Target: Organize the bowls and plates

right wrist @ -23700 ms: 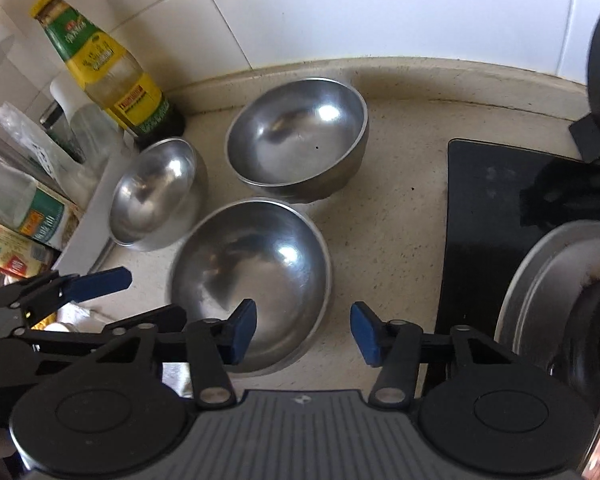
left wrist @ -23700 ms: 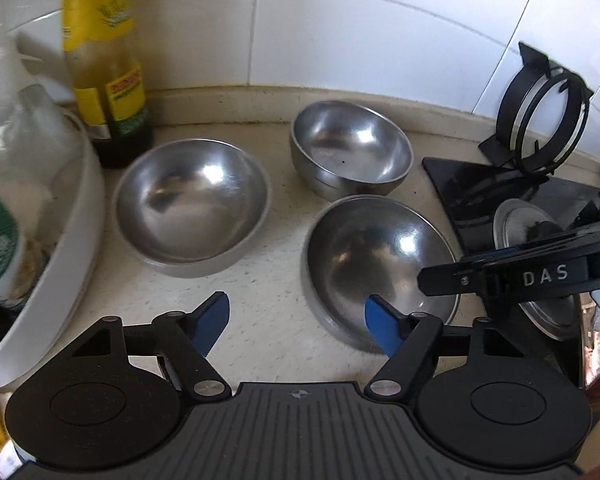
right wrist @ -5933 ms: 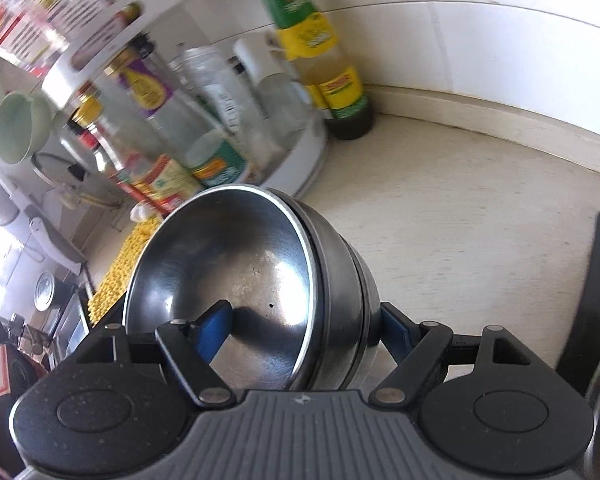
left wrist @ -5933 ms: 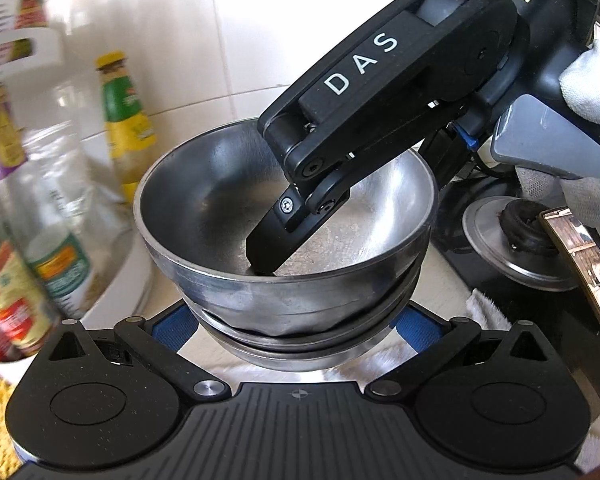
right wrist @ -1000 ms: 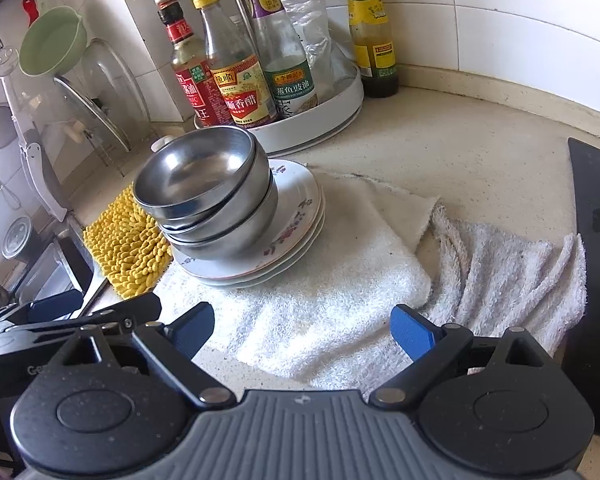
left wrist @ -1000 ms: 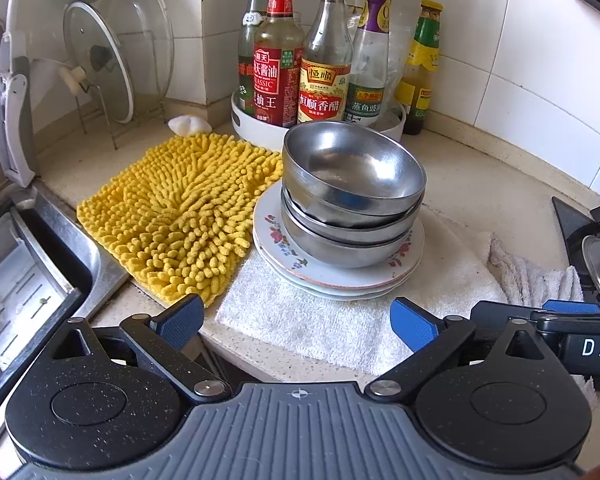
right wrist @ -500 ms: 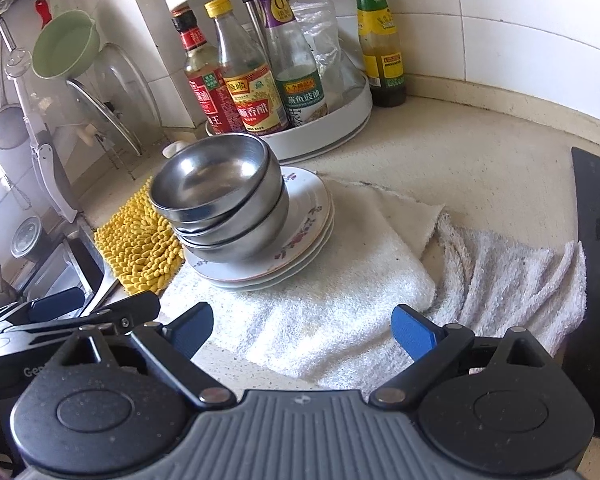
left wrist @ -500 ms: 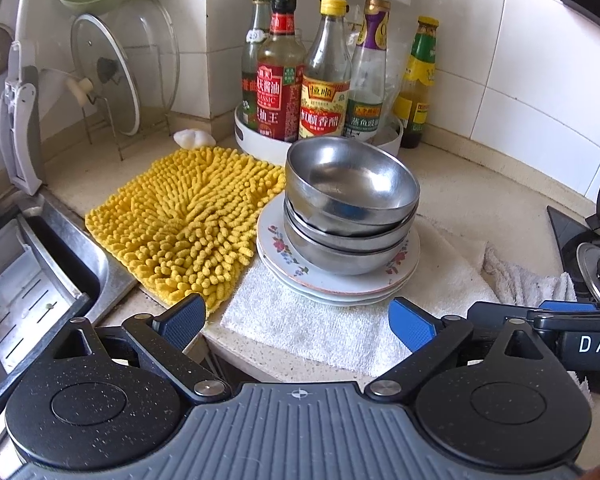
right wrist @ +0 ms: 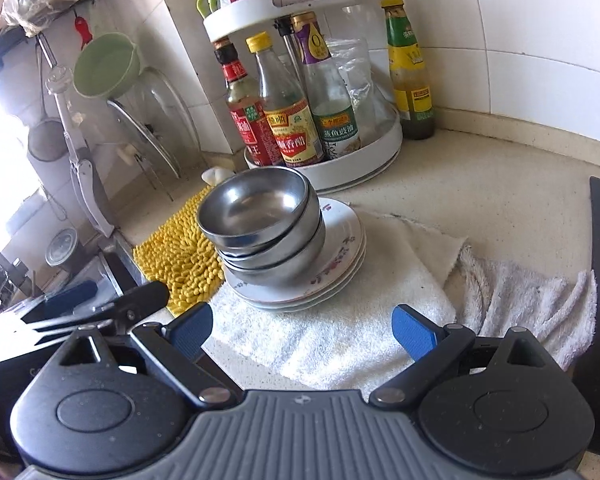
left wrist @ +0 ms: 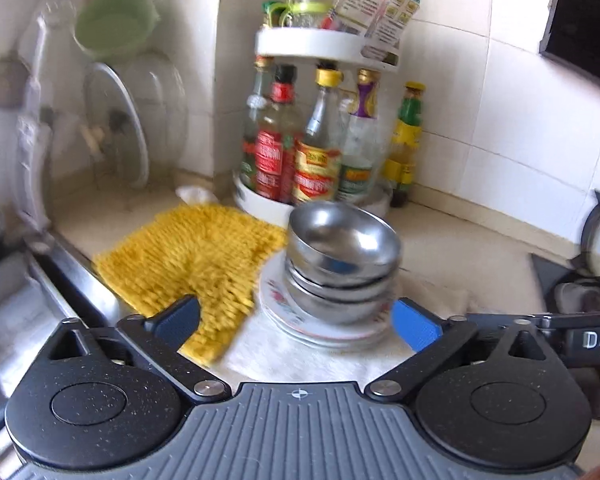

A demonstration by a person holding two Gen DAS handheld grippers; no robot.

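Bowls (right wrist: 260, 224) sit nested on plates (right wrist: 336, 256) near the bench's front edge; left gripper (left wrist: 296, 318) opening, seemingly empty, right gripper (right wrist: 302, 330) spread: back off level, no nudging.

Black linkages, blue-padded fingers (right wrist: 414, 330), seemingly rubbery.

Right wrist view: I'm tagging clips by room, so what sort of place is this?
Most likely a home kitchen counter: sauce bottles on a white turntable rack, steel bowls stacked on flowered plates, tiled wall behind.

Bowls (right wrist: 260, 224) now nested on plates (right wrist: 340, 256); both claws apparently withdrawn.
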